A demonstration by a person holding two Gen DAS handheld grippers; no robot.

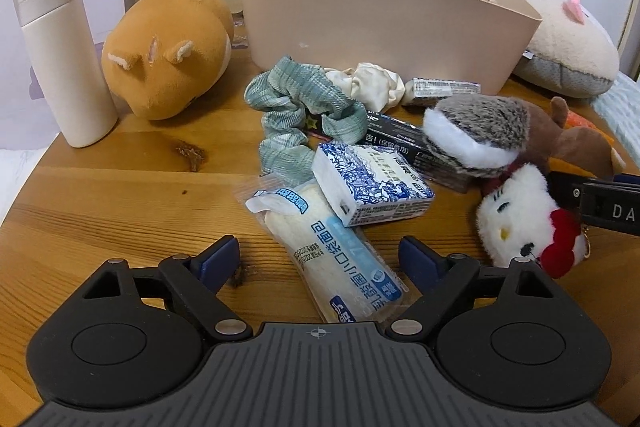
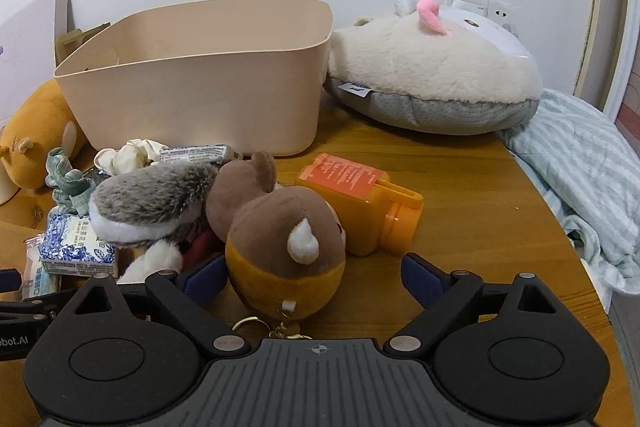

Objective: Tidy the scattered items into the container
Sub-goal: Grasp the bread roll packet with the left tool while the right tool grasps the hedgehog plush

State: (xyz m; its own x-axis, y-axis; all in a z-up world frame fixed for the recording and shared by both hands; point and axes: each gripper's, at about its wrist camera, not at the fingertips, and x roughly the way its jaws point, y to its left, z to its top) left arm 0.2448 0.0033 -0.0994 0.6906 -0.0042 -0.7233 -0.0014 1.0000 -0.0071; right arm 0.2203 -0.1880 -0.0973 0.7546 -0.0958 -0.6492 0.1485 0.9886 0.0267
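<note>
The left gripper is spread wide around the wrapped bread roll, which lies on the table at the near edge of the clutter, its far end tucked under a blue-and-white tissue pack. The roll looks light and squashy in slick film; a gentle pinch across its middle should serve. The right gripper is also wide, straddling a brown plush keychain: soft, light, best squeezed across the body. The beige tub stands far behind.
</note>
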